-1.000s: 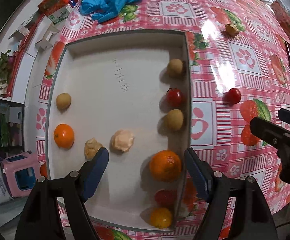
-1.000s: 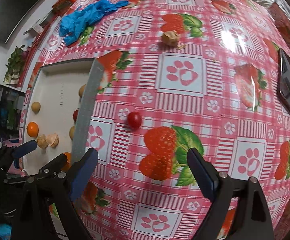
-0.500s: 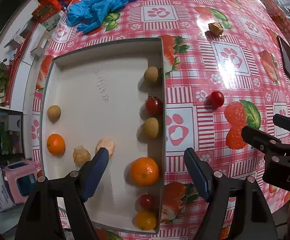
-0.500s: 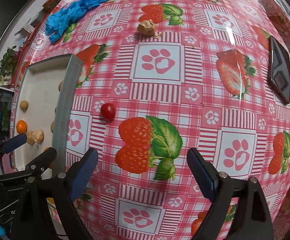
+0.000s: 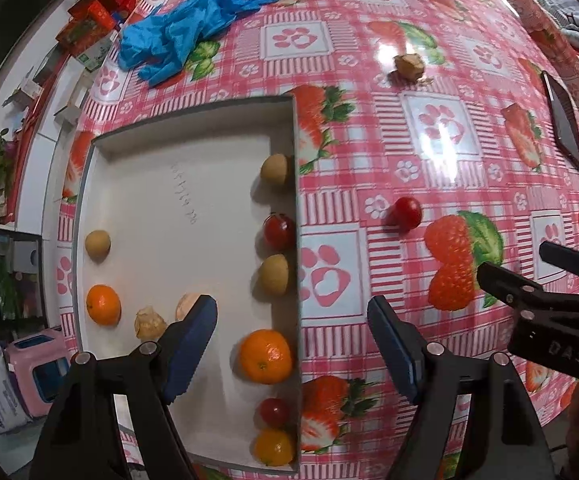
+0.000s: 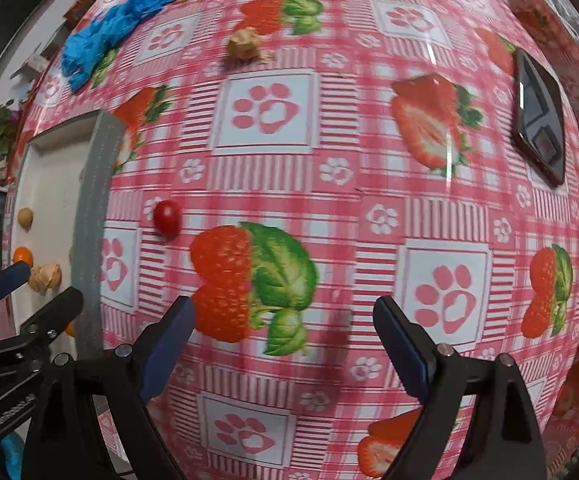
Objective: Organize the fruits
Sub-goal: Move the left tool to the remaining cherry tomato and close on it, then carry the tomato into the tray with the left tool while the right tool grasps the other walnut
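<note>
We hold the left gripper [image 5: 291, 346] above the near end of the tray [image 5: 89, 184], its jaws apart and empty, and the right gripper [image 6: 283, 344] over the table [image 6: 369, 184] with its jaws apart too, gripping nothing. In the tray, two longans, two tomatoes, an orange [image 5: 265, 356] and a small yellow fruit line the right wall, with another longan, an orange and two husked fruits toward the left. A tomato [image 5: 407, 213] lies on the table right of the tray, and a husked fruit [image 5: 409, 66] sits farther off.

Cherry tomato [image 5: 407, 213] on cloth; tray [image 5: 296, 200] holds fruit.
</note>
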`<state>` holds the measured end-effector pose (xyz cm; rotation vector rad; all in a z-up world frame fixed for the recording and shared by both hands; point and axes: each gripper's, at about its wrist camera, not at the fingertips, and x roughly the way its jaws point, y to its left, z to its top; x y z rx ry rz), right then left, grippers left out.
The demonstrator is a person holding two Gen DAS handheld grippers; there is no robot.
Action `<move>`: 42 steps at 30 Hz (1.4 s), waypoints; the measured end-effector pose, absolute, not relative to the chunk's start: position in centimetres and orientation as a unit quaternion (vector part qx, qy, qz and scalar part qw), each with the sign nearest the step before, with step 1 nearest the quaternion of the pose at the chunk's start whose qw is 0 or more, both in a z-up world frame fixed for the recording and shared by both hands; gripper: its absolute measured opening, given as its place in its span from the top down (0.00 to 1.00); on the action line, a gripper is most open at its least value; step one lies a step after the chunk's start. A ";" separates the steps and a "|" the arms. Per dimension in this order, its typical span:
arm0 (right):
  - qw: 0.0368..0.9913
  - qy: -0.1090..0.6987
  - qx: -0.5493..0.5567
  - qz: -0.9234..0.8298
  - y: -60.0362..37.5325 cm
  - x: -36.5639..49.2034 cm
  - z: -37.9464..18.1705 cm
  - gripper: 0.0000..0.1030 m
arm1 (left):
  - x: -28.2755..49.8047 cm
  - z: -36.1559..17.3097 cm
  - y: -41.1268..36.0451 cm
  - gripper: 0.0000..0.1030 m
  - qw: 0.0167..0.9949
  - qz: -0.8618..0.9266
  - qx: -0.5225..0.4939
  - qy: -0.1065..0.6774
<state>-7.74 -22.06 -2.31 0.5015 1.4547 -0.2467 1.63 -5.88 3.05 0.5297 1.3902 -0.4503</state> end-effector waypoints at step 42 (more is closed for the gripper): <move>0.756 0.581 0.270 -0.135 -30.5 -5.8 4.3 0.00 | 2.2 1.7 -11.1 0.79 0.706 -0.259 0.173 0.636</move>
